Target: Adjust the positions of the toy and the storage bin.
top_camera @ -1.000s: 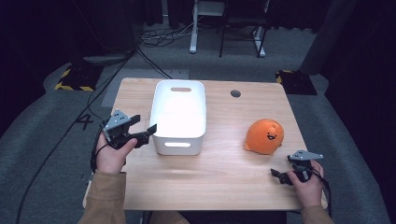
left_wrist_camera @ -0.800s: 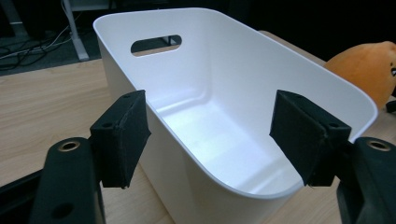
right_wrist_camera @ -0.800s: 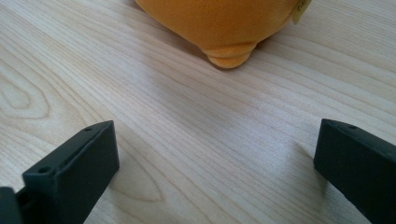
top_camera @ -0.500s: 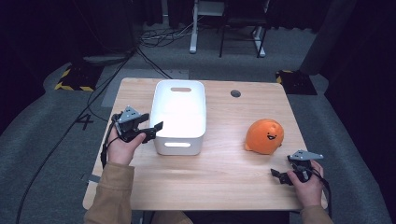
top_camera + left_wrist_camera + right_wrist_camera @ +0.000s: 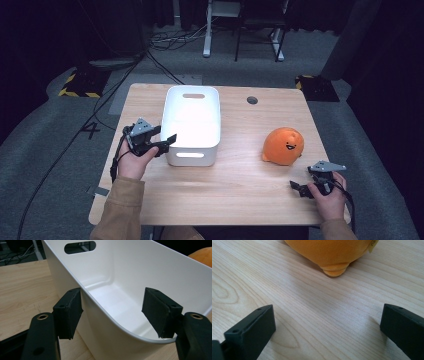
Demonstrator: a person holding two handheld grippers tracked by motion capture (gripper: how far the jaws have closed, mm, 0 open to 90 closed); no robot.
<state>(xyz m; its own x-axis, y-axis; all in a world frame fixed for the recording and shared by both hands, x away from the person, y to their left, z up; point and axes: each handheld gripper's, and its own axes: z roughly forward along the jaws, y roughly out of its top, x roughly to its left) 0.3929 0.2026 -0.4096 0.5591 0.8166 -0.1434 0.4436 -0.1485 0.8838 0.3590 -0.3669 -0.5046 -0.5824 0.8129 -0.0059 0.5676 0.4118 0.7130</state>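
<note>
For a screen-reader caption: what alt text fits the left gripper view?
The open left tool straddles the near corner rim of a white bin, one pad outside, one inside. Wooden table lies left; an orange toy peeks beyond.

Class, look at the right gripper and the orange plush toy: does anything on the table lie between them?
Nothing visible does. The right gripper sits open near the table's front edge, and in the right gripper view just bare wood lies between its jaws and the orange plush toy. The white bin stands off to the left.
</note>
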